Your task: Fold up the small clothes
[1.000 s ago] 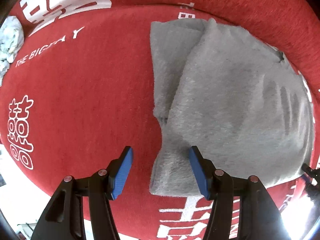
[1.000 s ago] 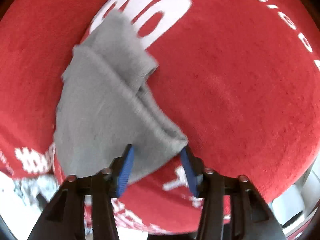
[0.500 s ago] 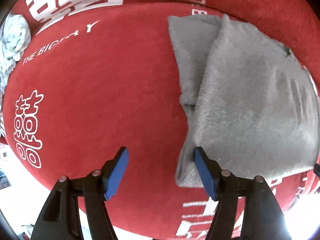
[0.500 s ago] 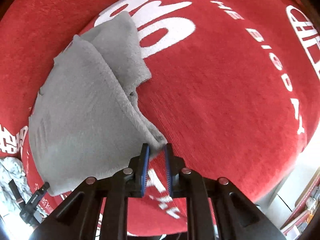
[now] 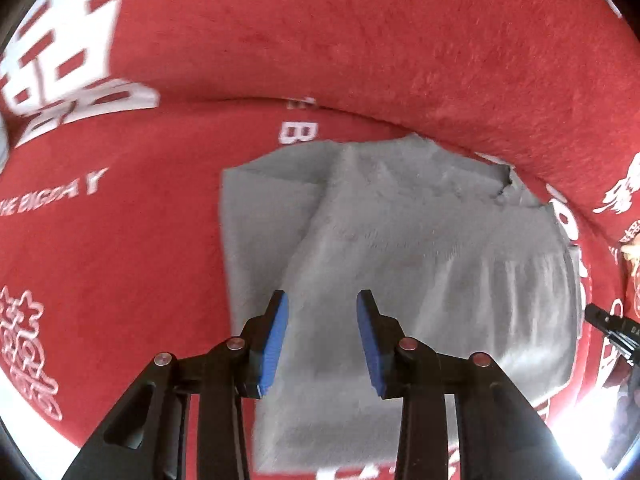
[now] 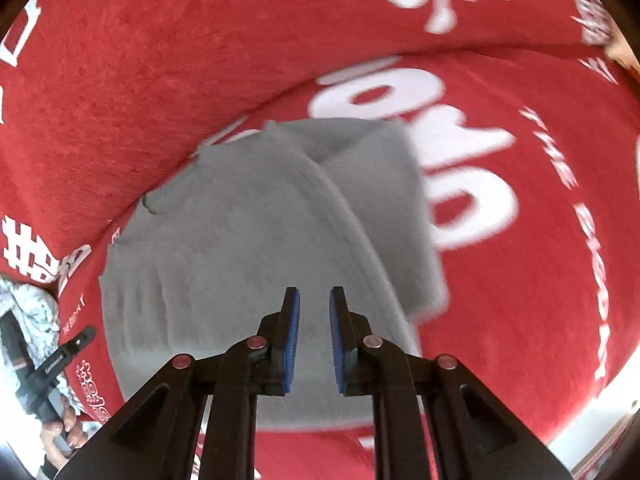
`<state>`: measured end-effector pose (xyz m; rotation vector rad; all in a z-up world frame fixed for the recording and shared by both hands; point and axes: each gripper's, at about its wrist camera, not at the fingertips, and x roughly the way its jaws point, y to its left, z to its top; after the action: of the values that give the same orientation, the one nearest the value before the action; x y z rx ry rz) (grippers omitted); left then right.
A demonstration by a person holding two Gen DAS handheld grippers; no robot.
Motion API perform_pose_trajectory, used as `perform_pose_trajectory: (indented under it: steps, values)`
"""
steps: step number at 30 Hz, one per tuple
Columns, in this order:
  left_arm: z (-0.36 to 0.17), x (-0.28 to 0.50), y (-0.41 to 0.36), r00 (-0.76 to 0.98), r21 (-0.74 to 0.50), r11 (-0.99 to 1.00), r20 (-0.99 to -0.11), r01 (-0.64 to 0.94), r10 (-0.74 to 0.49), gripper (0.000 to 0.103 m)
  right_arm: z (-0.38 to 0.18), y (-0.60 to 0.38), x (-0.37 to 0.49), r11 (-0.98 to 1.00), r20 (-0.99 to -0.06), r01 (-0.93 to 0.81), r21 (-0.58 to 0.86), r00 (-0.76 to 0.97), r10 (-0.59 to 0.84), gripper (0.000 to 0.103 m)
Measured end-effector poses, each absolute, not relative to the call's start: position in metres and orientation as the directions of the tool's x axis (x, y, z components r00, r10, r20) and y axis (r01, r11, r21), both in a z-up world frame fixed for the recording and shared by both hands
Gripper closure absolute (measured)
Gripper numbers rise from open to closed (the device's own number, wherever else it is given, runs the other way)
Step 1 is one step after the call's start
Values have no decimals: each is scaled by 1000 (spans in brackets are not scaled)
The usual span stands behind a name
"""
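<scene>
A small grey fleecy garment (image 5: 400, 264) lies partly folded on a red cover with white lettering. It also shows in the right wrist view (image 6: 248, 232). My left gripper (image 5: 322, 340) is open and hovers over the garment's near edge with nothing between its blue pads. My right gripper (image 6: 314, 340) hovers over the garment's near edge too, its pads a narrow gap apart and empty. The left gripper's black tip (image 6: 52, 364) shows at the lower left of the right wrist view, and the right gripper's tip (image 5: 608, 324) shows at the right edge of the left wrist view.
The red cover (image 5: 120, 240) rises into a padded back (image 5: 360, 40) behind the garment. A pale patterned cloth (image 6: 24, 312) lies at the left in the right wrist view. Bright floor shows past the cover's front edge (image 6: 616, 380).
My right gripper let go of the garment's corner, opened slightly and moved over the cloth. My left gripper moved right over the garment and narrowed. Both views now tilt up toward the padded back.
</scene>
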<state>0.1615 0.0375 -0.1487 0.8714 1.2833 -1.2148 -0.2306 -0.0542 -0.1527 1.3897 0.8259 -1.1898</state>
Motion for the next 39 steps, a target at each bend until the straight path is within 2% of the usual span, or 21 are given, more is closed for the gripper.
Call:
perform_pose_trajectory:
  steps: [6,7,9,10,12,13,17,25,27,29,30,35,37,38,39]
  values:
    - [-181,165,29,-77,-102,241,-991,965,-111,65,-186,-71,-235,-178,-975,959,221,216,-50,88]
    - [-182,165,29,-59,-83,237,-993,968,-107,65,-192,-71,-243,-200,-975,954,224,220,-42,89]
    - [-184,166,28,-32,-50,233,-996,971,-80,57,-195,-69,-258,-243,-961,930,276,270,-61,92]
    - [-184,169,28,-38,-56,244,-996,968,-74,57,-194,-68,-264,-258,-962,927,272,264,-65,99]
    - [-182,171,28,-40,-56,258,-997,964,-66,57,-190,-66,-273,-279,-969,928,247,238,-65,98]
    - [-179,171,29,-22,-37,261,-998,965,-59,57,-188,-65,-277,-293,-975,930,223,216,-55,92]
    - [-164,165,37,-13,-26,268,-999,963,-51,57,-176,-58,-286,-306,-965,916,260,257,-52,92]
    - [-149,137,48,-13,-13,251,-1000,968,1,57,-149,-40,-261,-179,-953,936,301,302,-24,86]
    - [-146,131,59,-18,-16,253,-1000,967,5,57,-146,-36,-253,-159,-946,934,321,323,-12,82]
    - [-149,126,64,-24,-21,259,-1000,966,7,57,-150,-35,-245,-139,-938,929,343,347,3,71]
    - [-150,124,65,-26,-22,261,-1000,965,13,57,-151,-34,-240,-132,-934,927,352,356,10,69]
    - [-156,107,72,-38,-21,264,-998,964,57,57,-161,-27,-226,-113,-915,913,391,399,55,67]
    - [-156,100,74,-34,-17,258,-997,966,62,56,-166,-25,-222,-106,-907,907,408,416,71,63]
    - [-156,97,75,-32,-13,254,-997,967,69,41,-168,-23,-220,-102,-904,905,413,421,78,60]
    - [-156,94,77,-30,-11,254,-997,967,71,17,-170,-22,-219,-97,-902,904,416,424,85,60]
